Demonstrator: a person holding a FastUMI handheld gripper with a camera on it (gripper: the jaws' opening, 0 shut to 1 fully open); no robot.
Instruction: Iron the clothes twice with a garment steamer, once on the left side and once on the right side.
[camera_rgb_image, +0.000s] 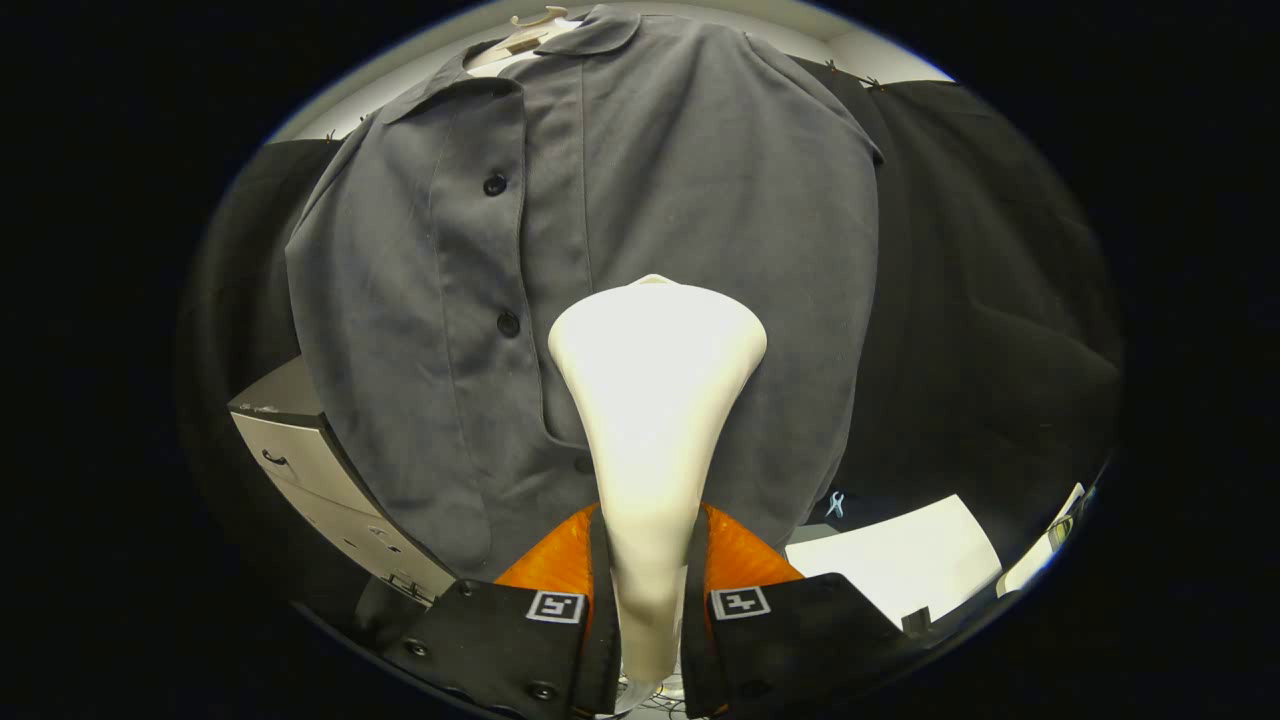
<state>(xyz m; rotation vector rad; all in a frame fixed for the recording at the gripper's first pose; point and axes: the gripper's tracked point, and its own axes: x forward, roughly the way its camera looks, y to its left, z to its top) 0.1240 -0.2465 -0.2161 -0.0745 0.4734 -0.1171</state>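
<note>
A dark grey button-up shirt (640, 200) hangs on a pale hanger (530, 30) straight ahead of me. The white garment steamer (655, 400) stands upright between my fingers, its wide head close against the shirt just right of the button placket, at mid-height. My gripper (648, 590) is shut on the steamer's narrow handle, one finger pressing each side. The part of the shirt behind the steamer head is hidden.
A grey drawer cabinet (310, 470) stands low beside the shirt's hem on the side of the buttons. A white sheet (900, 570) lies low on the other side. Black cloth walls (980, 300) hang behind the shirt.
</note>
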